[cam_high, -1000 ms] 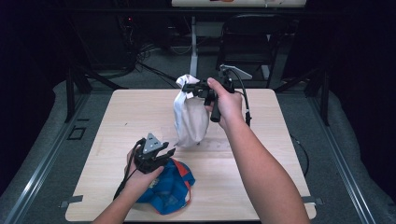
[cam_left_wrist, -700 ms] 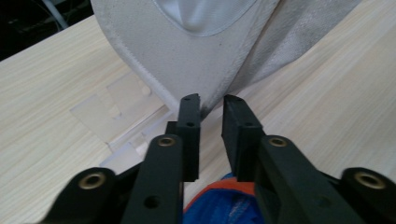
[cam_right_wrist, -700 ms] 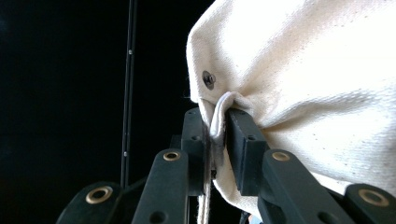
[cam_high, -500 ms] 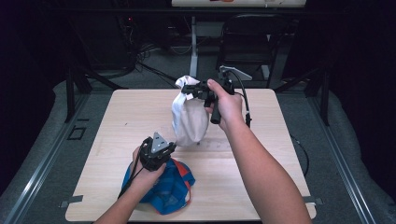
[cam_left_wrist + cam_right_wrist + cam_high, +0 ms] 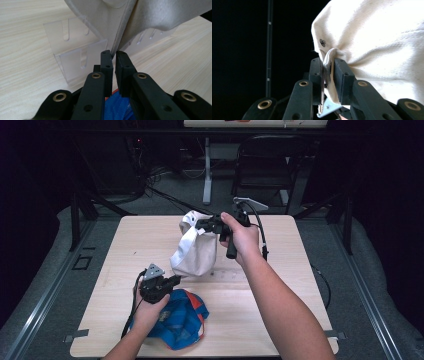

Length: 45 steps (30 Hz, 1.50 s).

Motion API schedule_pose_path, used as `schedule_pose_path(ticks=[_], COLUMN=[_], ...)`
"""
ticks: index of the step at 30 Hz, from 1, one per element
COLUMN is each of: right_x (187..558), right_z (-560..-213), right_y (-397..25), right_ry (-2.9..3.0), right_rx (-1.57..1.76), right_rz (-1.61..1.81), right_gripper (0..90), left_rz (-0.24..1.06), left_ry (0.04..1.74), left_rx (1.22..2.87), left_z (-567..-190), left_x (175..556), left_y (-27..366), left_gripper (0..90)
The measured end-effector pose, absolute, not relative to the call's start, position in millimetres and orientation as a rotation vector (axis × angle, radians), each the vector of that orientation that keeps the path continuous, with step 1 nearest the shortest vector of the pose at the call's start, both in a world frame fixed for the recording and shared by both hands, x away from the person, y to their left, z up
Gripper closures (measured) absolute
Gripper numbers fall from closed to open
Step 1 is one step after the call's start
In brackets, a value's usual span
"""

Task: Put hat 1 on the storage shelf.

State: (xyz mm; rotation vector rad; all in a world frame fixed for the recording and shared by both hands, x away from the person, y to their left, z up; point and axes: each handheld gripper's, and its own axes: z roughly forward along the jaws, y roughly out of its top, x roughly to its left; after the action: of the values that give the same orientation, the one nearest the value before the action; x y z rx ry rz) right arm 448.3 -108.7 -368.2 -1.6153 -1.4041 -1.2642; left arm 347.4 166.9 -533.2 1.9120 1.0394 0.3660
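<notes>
A white cloth cap (image 5: 192,252) hangs above the middle of the wooden table (image 5: 295,285). My right gripper (image 5: 201,225) holds it up by its top edge; in the right gripper view the jaws are shut on a fold of the cap (image 5: 382,37) beside a metal clasp (image 5: 325,108). My left gripper (image 5: 176,279) meets the cap's lower edge, and in the left gripper view its jaws stand almost together around the thin edge of the cap (image 5: 150,15). A blue and orange cap (image 5: 177,320) lies flat under the left hand.
A clear plastic stand (image 5: 75,60) sits on the table just behind the white cap. A dark folding chair (image 5: 270,165) and cables are on the floor beyond the far edge. Bare wood lies to the left and right.
My left gripper has lifted off the blue cap and moved forward and right to the white cap's lower edge. The right gripper and the white cap have stayed in place.
</notes>
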Motion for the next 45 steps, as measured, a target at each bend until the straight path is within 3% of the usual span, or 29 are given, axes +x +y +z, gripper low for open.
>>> schedule_pose_path(ticks=[5, 14, 17, 26, 36, 45], right_x=[447.1, 442.7, 437.1, 407.7, 364.0, 337.1], right_z=[-377.8, -380.4, -375.7, -373.2, -390.4, -434.0], right_y=[-110.5, -122.4, -129.1, -154.2, -178.0, -195.3], right_ry=[-1.432, -1.5, -1.547, -1.67, -1.767, -1.801], right_rx=[-1.648, -1.694, -1.703, -1.709, -1.649, -1.662], right_rz=[-1.24, -1.248, -1.268, -1.281, -1.305, -1.278], right_gripper=[77.8, 73.6, 71.6, 69.7, 67.8, 66.9], left_rz=[0.363, 0.385, 0.393, 0.4, 0.45, 0.499], left_ry=[1.047, 1.039, 1.043, 1.034, 1.089, 1.175], left_rx=[1.994, 1.976, 1.961, 1.961, 1.961, 1.931], left_z=[-542.1, -539.2, -535.9, -524.7, -524.8, -539.6], left_x=[349.5, 344.2, 341.8, 320.7, 295.7, 296.4], left_y=[162.0, 160.8, 164.3, 187.8, 225.1, 259.3], left_gripper=[87.3, 86.3, 75.0, 63.0, 55.1, 51.4])
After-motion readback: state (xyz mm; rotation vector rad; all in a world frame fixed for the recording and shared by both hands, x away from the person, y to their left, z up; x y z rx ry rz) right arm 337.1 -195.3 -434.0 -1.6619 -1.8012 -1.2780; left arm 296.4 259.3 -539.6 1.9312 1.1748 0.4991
